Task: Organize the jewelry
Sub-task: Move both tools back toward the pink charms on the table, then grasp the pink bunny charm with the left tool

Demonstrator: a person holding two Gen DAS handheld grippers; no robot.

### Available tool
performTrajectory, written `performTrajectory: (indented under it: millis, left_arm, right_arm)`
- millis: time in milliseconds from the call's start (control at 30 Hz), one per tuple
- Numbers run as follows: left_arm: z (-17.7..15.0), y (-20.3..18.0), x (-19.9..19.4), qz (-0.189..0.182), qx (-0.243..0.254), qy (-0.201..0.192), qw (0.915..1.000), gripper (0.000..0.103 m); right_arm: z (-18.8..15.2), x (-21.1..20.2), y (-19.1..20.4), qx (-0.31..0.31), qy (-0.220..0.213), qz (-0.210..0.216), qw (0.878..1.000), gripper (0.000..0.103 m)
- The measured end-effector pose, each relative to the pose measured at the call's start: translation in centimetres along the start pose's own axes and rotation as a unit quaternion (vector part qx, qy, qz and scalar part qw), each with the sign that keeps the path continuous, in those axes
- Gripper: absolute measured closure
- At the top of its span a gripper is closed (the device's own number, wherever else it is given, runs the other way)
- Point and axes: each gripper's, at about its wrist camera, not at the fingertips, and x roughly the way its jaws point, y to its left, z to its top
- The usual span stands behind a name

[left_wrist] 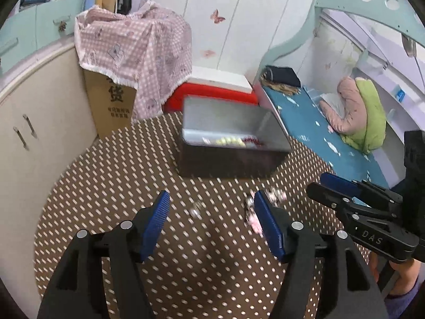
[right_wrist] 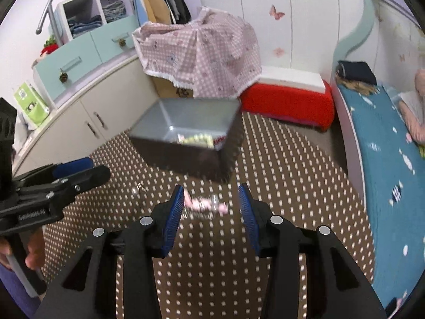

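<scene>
Two tools were out over the dotted desk (left_wrist: 106,175), one in each of your hands, and both stood released with nothing between their pads. Your left tool (left_wrist: 211,210) had its blue pads spread wide over bare desk; your right tool (right_wrist: 211,207) was parted less widely.

Take the box (left_wrist: 228,130) as the landmark. It sat on the desk beyond both tools, a dark-sided container with a grey lining, and inside it, against the near wall, lay yellow beads (left_wrist: 229,141) and something red (left_wrist: 252,141) just beside them. Both were blurred, so you could not tell their exact kind.

Nearer to you than the box, loose on the desk, lay pink jewelry (right_wrist: 205,204). From the right wrist it showed between the right tool's pads and beyond them, not touched by either. From the left wrist the same pink jewelry (left_wrist: 252,216) lay just beside the left tool's right pad, on its inner side; whether it touched the pad was unclear. A small clear piece (left_wrist: 196,210) lay on the desk in front of the box, between the left tool's pads and apart from both.

Behind the box stood a red stool (right_wrist: 287,103) and a carton under a pink cloth (left_wrist: 132,53).
</scene>
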Motion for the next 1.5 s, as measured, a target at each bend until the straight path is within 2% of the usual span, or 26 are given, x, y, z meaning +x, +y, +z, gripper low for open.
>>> performTrajectory:
  millis: [100, 333, 667, 800, 867, 933, 1033, 1400, 1500]
  left_arm:
    - [-1.3, -1.3, 1.4, -0.006, 0.004, 0.017, 0.9998, 0.039]
    - [-3.3, -4.6, 4.1, 0.017, 0.030, 0.037, 0.9987, 0.039]
    - [-3.3, -6.0, 6.5, 0.059, 0.038, 0.047, 0.9964, 0.041]
    - [-3.2, -6.4, 7.1, 0.089, 0.062, 0.046, 0.9930, 0.052]
    - [-3.2, -6.1, 7.0, 0.090, 0.060, 0.045, 0.9931, 0.059]
    - [-3.2, -5.8, 6.9, 0.091, 0.062, 0.045, 0.9929, 0.072]
    - [-3.2, -5.1, 6.6, 0.093, 0.059, 0.044, 0.9930, 0.088]
    - [-3.6, -2.7, 5.4, 0.046, 0.033, 0.042, 0.9975, 0.088]
    - [-4.0, -2.1, 4.5, 0.044, 0.028, 0.034, 0.9980, 0.088]
  right_arm:
    - [-1.3, 0.3, -0.6, 0.009, 0.008, 0.002, 1.000, 0.060]
    - [-2.9, 0.8, -2.4, 0.021, 0.021, 0.004, 1.000, 0.057]
    - [-3.8, 1.7, -4.4, 0.035, 0.030, 0.028, 0.999, 0.057]
    - [-4.0, 2.1, -4.8, 0.037, 0.033, 0.036, 0.998, 0.057]
    - [-4.0, 2.1, -5.0, 0.037, 0.033, 0.040, 0.998, 0.057]
    - [-4.0, 2.3, -5.0, 0.036, 0.034, 0.043, 0.998, 0.057]
    - [-3.9, 2.4, -4.8, 0.034, 0.034, 0.047, 0.998, 0.055]
    - [-3.4, 2.9, -3.4, 0.019, 0.038, 0.046, 0.998, 0.055]
    - [-3.3, 3.1, -2.6, 0.011, 0.040, 0.042, 0.998, 0.055]
